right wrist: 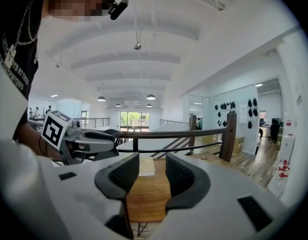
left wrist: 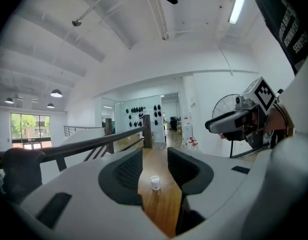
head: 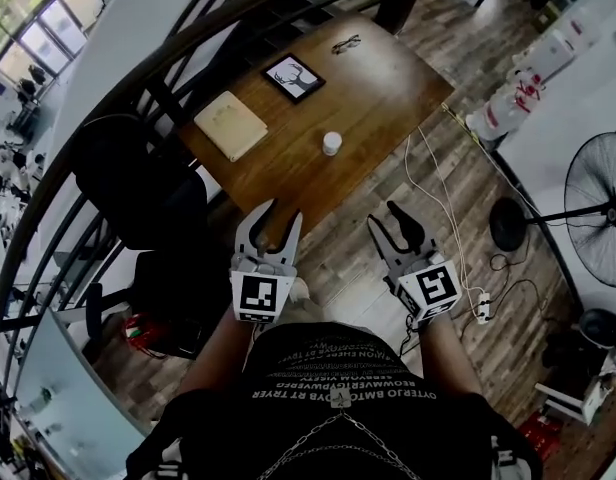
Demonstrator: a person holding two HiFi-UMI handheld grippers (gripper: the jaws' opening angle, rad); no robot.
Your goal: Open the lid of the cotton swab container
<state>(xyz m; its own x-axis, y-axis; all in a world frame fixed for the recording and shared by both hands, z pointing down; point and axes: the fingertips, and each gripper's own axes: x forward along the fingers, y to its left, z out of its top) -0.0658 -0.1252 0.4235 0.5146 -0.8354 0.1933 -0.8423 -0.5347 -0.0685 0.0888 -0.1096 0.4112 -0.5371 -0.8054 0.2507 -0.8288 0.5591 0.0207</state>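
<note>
The cotton swab container [head: 331, 144] is a small white cylinder with its lid on, standing near the middle of the wooden table [head: 378, 98]. Both grippers hover in front of the table's near edge, well short of the container. My left gripper [head: 280, 214] is open and empty. In the left gripper view the container [left wrist: 155, 182] shows far off between the parted jaws of that gripper [left wrist: 155, 169]. My right gripper [head: 384, 215] is open with nothing in it too. The right gripper view looks along its jaws [right wrist: 147, 181] over bare tabletop.
On the table lie a beige book [head: 230, 124], a framed picture [head: 293, 77] and a pair of glasses [head: 346, 43]. A black chair [head: 128, 183] stands left of the table, a curved railing [head: 108, 98] beyond it. White cables [head: 438, 198] and a floor fan [head: 598, 208] are to the right.
</note>
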